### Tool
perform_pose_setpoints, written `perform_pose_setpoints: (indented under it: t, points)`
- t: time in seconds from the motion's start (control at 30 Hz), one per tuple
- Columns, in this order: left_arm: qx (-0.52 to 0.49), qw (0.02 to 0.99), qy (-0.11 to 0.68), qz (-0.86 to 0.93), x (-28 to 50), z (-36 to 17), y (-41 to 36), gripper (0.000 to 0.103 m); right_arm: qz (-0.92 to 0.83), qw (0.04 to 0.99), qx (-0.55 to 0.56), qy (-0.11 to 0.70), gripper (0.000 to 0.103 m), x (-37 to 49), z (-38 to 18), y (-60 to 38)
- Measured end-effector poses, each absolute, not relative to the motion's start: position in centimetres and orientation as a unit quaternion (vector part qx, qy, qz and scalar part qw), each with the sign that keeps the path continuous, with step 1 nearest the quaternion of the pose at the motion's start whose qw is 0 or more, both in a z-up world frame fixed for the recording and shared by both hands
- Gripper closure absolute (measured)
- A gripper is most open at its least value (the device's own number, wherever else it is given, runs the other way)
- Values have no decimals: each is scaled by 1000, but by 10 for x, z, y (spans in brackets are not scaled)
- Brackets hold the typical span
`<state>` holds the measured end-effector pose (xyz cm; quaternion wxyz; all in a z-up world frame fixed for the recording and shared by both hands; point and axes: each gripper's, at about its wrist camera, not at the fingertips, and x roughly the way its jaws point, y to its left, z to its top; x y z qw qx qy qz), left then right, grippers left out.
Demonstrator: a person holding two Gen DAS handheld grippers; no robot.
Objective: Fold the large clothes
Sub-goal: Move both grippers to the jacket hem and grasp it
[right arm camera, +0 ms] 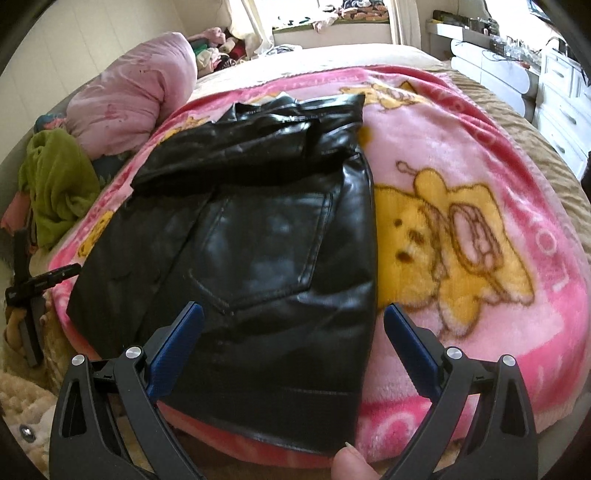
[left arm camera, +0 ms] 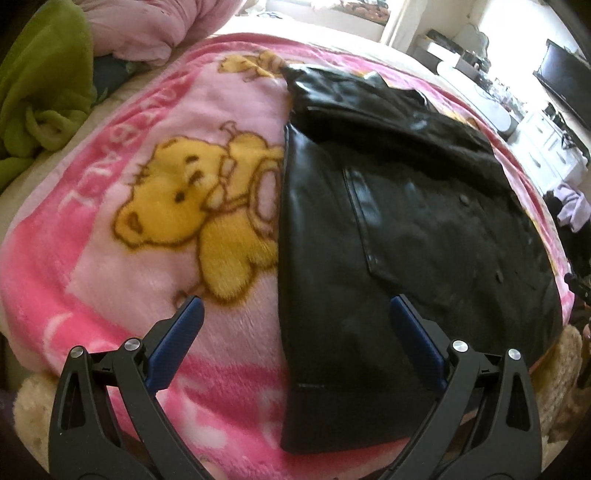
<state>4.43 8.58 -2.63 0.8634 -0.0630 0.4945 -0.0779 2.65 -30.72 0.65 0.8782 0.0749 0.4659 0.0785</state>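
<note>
A black leather jacket [left arm camera: 388,229] lies flat on a pink bear-print blanket [left arm camera: 129,240], with a sleeve folded across its far part. My left gripper [left arm camera: 295,306] is open and empty above the jacket's near left edge. In the right wrist view the same jacket [right arm camera: 258,240] lies left of centre on the blanket [right arm camera: 461,240]. My right gripper [right arm camera: 293,314] is open and empty above the jacket's near right edge. A fingertip [right arm camera: 349,463] shows at the bottom of that view.
A green cloth [left arm camera: 40,92] and a pink bundle [left arm camera: 155,26] lie at the far left of the bed. White drawers [right arm camera: 565,99] and a cluttered desk stand at the far right. A black tool [right arm camera: 33,288] shows at the bed's left edge.
</note>
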Motion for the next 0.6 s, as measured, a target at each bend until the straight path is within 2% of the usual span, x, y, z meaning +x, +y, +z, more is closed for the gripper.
perform_pose_setpoints:
  t: [0.47, 0.53, 0.6]
  points:
    - [-71, 847, 514, -115, 28, -50, 69, 9, 62, 848, 61, 523, 6, 14, -23, -309]
    - [-76, 847, 513, -116, 27, -50, 70, 9, 65, 840, 67, 534, 8, 14, -31, -310]
    - [-83, 847, 512, -117, 26, -50, 72, 9, 78, 836, 77, 538, 17, 12, -36, -311]
